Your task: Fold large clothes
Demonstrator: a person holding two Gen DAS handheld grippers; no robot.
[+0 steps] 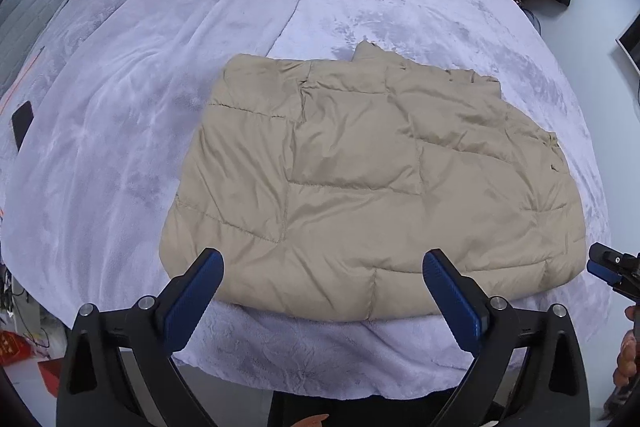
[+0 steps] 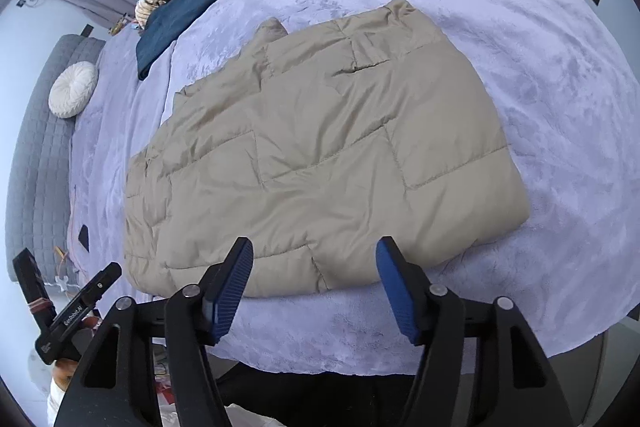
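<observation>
- Hovering apart and empty, the left claw (image 1: 323,269) and right claw (image 2: 315,257) grip nothing.
- Just beyond both claws, the tan puffer coat (image 1: 360,179) lies folded flat on the bed (image 1: 120,147).
- For the next fold, I'd pinch both near corners together, lift evenly and keep the edges aligned, since the padding is springy.

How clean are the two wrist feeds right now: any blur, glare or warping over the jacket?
Left wrist view: sharp, soft even light, no glare; the jacket is crisp, and the fisheye bulges the bed into a dome with dark corners. Right wrist view: equally sharp, same bulging, tilted sideways, only faint shadow along the jacket's edge.
</observation>
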